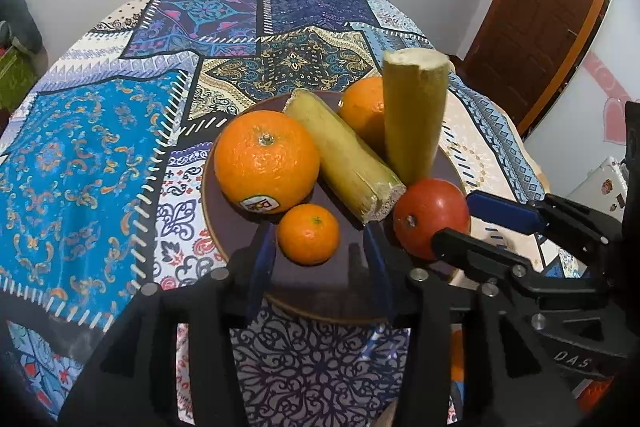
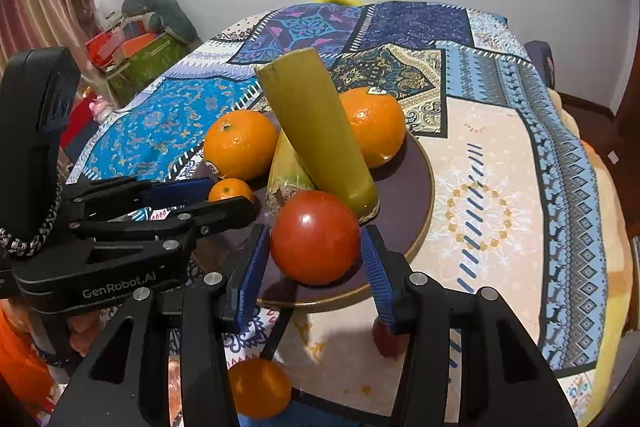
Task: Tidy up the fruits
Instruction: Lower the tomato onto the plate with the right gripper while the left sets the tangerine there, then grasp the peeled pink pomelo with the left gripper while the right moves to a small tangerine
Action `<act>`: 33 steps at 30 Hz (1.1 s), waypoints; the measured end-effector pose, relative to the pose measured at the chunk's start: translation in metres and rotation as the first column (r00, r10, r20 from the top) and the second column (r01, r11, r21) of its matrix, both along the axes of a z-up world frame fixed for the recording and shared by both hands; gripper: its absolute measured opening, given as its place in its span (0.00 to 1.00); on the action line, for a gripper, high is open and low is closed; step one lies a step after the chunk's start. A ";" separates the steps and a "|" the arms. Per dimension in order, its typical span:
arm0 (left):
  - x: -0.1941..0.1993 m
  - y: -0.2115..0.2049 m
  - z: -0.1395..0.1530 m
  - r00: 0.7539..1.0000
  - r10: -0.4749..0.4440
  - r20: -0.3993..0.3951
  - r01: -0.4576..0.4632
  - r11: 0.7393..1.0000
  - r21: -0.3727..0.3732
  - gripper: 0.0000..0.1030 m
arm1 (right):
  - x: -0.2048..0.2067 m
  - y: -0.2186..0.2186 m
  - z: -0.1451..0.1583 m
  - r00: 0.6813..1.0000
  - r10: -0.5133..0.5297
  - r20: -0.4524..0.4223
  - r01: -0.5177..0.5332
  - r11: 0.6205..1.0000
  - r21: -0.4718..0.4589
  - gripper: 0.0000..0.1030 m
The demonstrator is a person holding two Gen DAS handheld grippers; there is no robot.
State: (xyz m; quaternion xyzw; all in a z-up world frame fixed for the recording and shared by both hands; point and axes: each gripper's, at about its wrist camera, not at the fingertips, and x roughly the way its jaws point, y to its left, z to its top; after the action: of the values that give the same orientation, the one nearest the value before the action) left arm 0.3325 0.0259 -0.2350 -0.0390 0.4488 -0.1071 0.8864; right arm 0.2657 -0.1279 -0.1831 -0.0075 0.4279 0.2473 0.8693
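While my right gripper (image 2: 316, 255) brackets the tomato (image 2: 315, 238) on the plate (image 2: 420, 187) with jaws spread and not touching it, I note my left gripper (image 1: 318, 243) likewise open around the small mandarin (image 1: 308, 233), beside the oranges.

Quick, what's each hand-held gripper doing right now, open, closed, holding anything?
Left hand-held gripper: open around the small tangerine, not gripping it.
Right hand-held gripper: open around the tomato, not gripping it.
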 end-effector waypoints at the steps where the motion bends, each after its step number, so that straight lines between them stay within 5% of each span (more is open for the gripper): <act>1: -0.003 0.000 0.002 1.000 0.001 0.002 -0.001 1.000 -0.001 0.44 | -0.002 -0.001 0.002 1.000 0.001 0.004 -0.001 1.000 -0.002 0.43; 17: -0.072 0.001 0.039 0.999 -0.017 0.046 0.015 0.999 0.052 0.49 | -0.043 -0.031 0.043 0.997 -0.012 0.078 0.016 0.999 -0.046 0.43; 33: -0.140 -0.017 0.013 0.995 -0.055 -0.088 0.058 0.998 0.030 0.49 | -0.097 -0.041 0.054 0.997 0.000 0.081 -0.001 1.000 0.005 0.43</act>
State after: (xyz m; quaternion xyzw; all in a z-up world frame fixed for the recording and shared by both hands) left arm 0.1930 0.0086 -0.2217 -0.0165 0.4897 -0.1233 0.8630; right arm 0.1687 -0.1690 -0.1289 -0.0153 0.3917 0.2481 0.8859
